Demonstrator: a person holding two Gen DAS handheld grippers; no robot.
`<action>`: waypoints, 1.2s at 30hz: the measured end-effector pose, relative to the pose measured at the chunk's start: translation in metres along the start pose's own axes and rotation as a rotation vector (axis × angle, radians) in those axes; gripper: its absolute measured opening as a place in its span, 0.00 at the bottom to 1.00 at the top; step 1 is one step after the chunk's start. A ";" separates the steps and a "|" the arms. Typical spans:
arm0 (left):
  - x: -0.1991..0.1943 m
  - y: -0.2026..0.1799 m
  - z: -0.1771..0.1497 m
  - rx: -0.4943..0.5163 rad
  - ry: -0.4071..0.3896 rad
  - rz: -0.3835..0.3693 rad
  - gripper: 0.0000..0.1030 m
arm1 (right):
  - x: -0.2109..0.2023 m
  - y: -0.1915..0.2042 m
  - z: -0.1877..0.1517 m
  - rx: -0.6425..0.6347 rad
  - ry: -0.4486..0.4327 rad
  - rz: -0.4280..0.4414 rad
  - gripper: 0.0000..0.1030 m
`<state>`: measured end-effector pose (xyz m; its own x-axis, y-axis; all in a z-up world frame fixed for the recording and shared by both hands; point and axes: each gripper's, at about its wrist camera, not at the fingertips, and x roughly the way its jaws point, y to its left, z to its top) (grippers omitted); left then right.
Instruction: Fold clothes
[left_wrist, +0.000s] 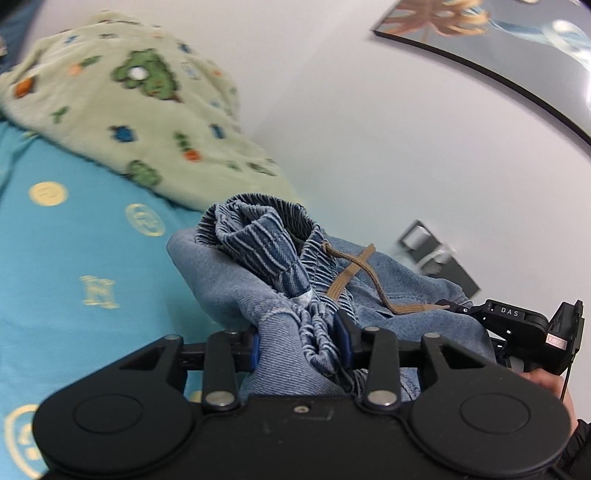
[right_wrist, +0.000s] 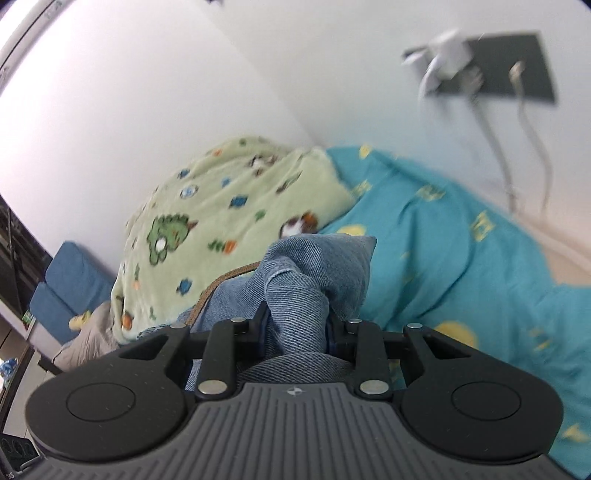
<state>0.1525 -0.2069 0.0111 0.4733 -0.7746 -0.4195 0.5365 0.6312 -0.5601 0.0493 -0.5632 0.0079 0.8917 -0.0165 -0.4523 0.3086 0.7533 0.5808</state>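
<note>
A pair of blue denim pants (left_wrist: 280, 280) with an elastic waistband and a tan drawstring (left_wrist: 354, 273) is held up above the bed. My left gripper (left_wrist: 301, 341) is shut on the bunched waistband fabric. In the left wrist view the right gripper (left_wrist: 524, 332) shows at the far right, held by a hand. My right gripper (right_wrist: 297, 330) is shut on another bunch of the same denim pants (right_wrist: 317, 269). Both grips sit close together, with the cloth gathered between them.
A teal bedsheet (left_wrist: 74, 236) with yellow prints covers the bed. A light green fleece blanket (left_wrist: 122, 96) with dinosaur prints is heaped by the white wall. A dark wall socket plate (right_wrist: 509, 62) with plugs and hanging cables is near. A blue cushion (right_wrist: 70, 288) lies at the left.
</note>
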 end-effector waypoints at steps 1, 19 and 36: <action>0.006 -0.010 0.000 0.007 0.004 -0.012 0.34 | -0.009 -0.006 0.006 -0.001 -0.011 -0.006 0.29; 0.147 -0.136 -0.044 0.102 0.128 -0.181 0.34 | -0.115 -0.155 0.044 -0.034 -0.219 -0.143 0.29; 0.209 -0.118 -0.119 0.214 0.217 -0.142 0.36 | -0.082 -0.252 -0.037 0.023 -0.135 -0.253 0.29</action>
<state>0.1052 -0.4482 -0.0959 0.2362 -0.8313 -0.5031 0.7319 0.4928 -0.4707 -0.1136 -0.7279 -0.1263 0.8209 -0.2907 -0.4915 0.5330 0.6989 0.4769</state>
